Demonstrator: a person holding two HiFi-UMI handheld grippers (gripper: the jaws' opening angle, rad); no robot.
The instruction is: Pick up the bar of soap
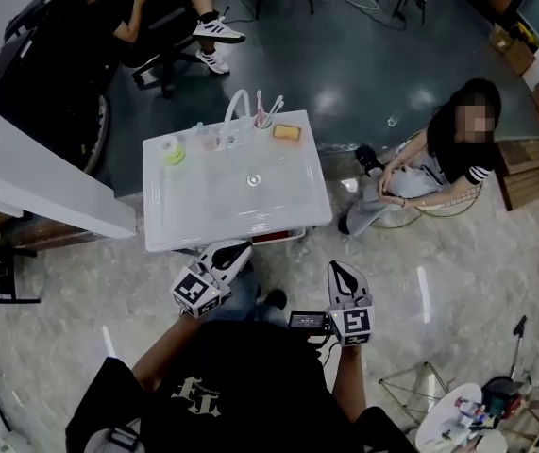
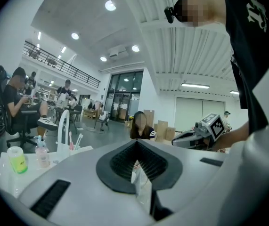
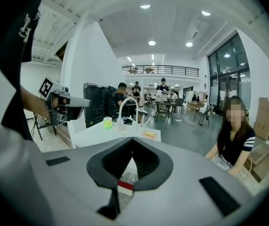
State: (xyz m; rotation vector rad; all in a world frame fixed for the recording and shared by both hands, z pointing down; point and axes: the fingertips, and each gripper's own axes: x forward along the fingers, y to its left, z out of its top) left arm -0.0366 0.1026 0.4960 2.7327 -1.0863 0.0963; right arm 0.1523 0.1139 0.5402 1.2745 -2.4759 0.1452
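The orange bar of soap lies on a small dish at the far right corner of the white sink table, beside the white faucet; it also shows small in the right gripper view. Both grippers hang in the air short of the table's near edge, pointing toward it. My left gripper has its jaws together with nothing between them. My right gripper is shut and empty too. Each gripper shows in the other's view, the right and the left.
A green-topped roll, a small bottle and a cup of toothbrushes stand along the table's back edge. One person sits on the floor at the right; another sits on a chair at the back left. A white partition runs along the left.
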